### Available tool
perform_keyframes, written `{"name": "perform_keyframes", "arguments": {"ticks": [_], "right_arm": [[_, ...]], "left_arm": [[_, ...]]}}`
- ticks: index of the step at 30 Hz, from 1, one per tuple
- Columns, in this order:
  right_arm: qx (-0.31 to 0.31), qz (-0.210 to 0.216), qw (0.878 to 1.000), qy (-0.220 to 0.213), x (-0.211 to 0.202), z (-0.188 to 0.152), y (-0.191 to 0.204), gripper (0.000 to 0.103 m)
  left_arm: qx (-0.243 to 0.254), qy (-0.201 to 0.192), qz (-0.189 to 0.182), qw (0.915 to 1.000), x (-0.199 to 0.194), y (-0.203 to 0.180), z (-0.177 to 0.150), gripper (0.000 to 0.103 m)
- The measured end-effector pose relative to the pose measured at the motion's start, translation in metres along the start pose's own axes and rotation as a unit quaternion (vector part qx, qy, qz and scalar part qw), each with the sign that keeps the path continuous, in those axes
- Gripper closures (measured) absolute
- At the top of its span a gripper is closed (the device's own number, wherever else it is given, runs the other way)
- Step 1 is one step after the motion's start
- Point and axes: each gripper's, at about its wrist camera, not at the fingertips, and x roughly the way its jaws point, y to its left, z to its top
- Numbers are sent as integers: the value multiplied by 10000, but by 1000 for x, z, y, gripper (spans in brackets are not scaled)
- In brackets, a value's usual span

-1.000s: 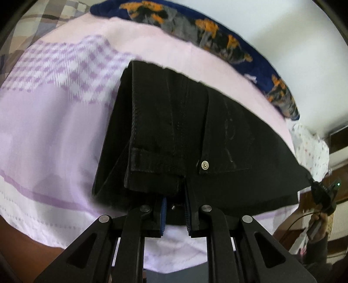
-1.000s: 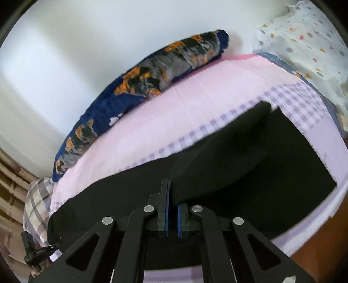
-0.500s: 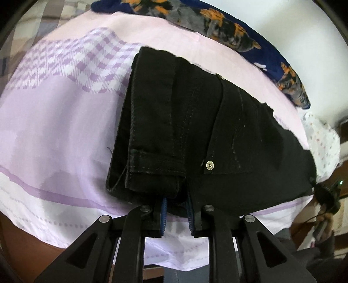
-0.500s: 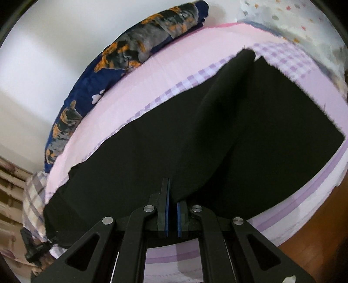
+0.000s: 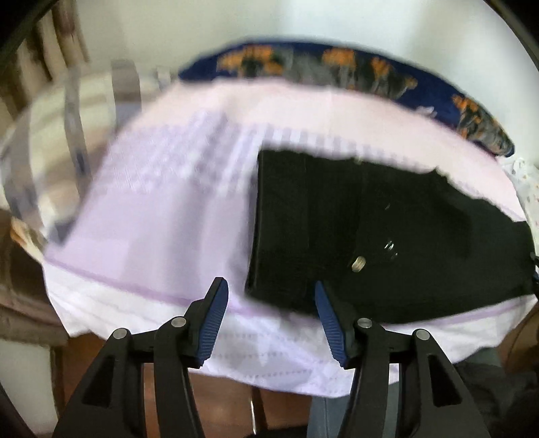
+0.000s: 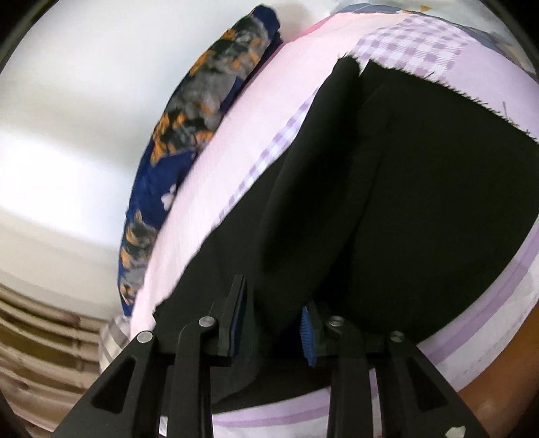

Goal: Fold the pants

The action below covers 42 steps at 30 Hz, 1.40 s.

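Pants [image 5: 387, 236], black, lie folded flat on the bed [image 5: 168, 209]. Left gripper [image 5: 271, 303], clamped on the waistband a second ago, is spreading with nothing between its jaws. Right gripper [image 6: 273, 323], previously pinched, is opening, cloth between its jaws.

Pants [image 5: 387, 236] lie flat on the sheet [image 5: 161, 209], near its front edge, over toward the right. A blanket [image 5: 363, 72] sits behind them along the wall [image 5: 370, 23]. Pillow [image 5: 525, 175] is at far right.

Black pants [image 5: 387, 236], lilac checked sheet [image 5: 161, 202], navy orange-flowered quilt [image 6: 188, 134]
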Motion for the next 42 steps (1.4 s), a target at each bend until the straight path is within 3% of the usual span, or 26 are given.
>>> {"name": "perform_keyframes", "arguments": {"ticks": [3,6,11,16,21,23,26,27,30,32,35,42], "right_arm": [[280,213,9994,-76,-3,9,-9,74],[585,477,9970,-160,-7,15,-16,74],[944,870,9914,-245,-14,27,-19,74],[829,789,9933,-186,-18,38,-15,74],[823,758,9935,-187,-22,47,-19,74],[855,751,9933,-212,-23,49,-23,74],[883,756,9929,-246,-25,55,-29,74],[912,766,9925,-271,-27,58,-31,74],[993,818,9911,-333,-32,66,-40,74],[1022,771,9911,-378,-35,73,-46,74],[1097,675,9905,-472,-37,85,-58,74],[1175,389,9913,-450,-28,111,-77,74]], "left_arm": [[388,-301,-258,9985,-17,-33,9,47],[1037,-470,-741,9907,-23,-89,17,47],[2086,-445,-1668,9627,-15,-202,25,45],[2872,-127,-2377,9278,2,-298,14,45],[3623,116,-2543,8966,18,-370,-13,45],[4045,151,-2411,8821,26,-398,-23,45],[4544,-141,-2083,8660,31,-424,-36,45],[4588,-181,-2079,8637,32,-429,-36,45],[4491,-29,-2131,8677,41,-442,-31,48],[4376,77,-2176,8724,47,-443,-28,71],[4249,265,-2340,8741,53,-447,-27,83],[4283,280,-2379,8713,54,-450,-31,86]]}}
